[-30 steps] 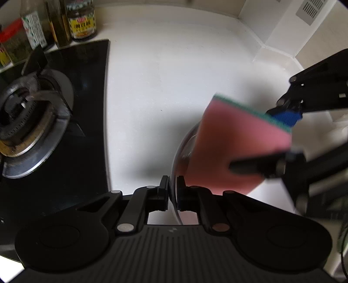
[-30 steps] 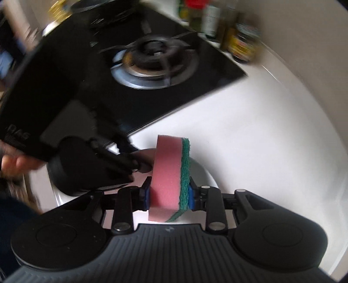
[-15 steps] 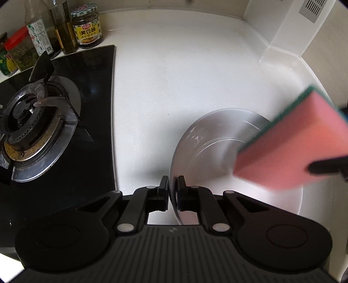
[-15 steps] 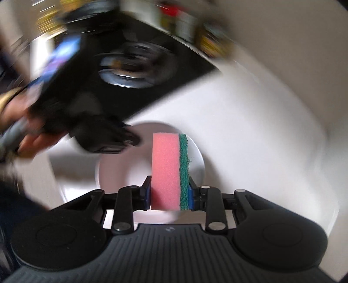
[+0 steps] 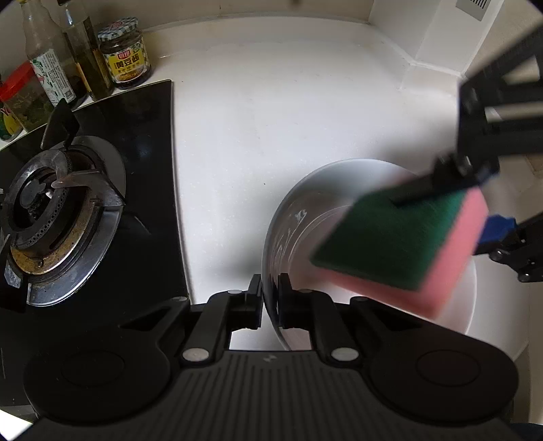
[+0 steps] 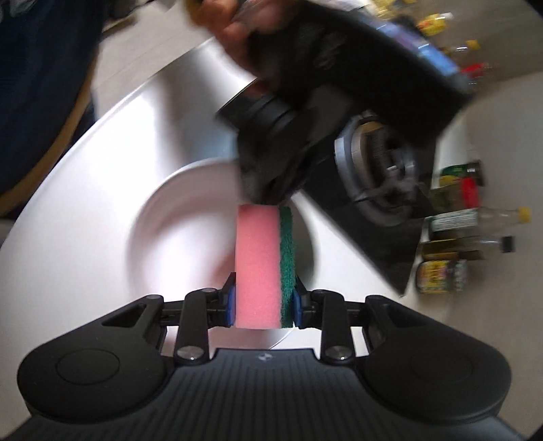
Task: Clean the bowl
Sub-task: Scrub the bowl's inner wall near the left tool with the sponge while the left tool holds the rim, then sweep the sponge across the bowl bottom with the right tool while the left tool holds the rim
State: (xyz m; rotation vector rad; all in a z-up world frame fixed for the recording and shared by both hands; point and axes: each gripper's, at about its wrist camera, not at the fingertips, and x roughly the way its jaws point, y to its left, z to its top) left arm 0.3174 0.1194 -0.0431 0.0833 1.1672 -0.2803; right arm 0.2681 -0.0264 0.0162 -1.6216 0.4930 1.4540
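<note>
A steel bowl stands on the white counter, right of the stove. My left gripper is shut on the bowl's near rim. My right gripper is shut on a pink sponge with a green scouring side. In the left wrist view the sponge hangs over the bowl's inside, green face up, held by the right gripper coming in from the right. In the right wrist view the bowl lies below the sponge and the left gripper's body sits beyond it, blurred.
A black gas stove with a burner lies at the left. Sauce bottles and a jar stand at the back left by the wall. White counter stretches behind the bowl to the tiled corner. A hand holds the left gripper.
The right gripper has rolled so the sponge's green face now shows in the left wrist view, and swept back over the bowl's middle. The left gripper stays on the rim.
</note>
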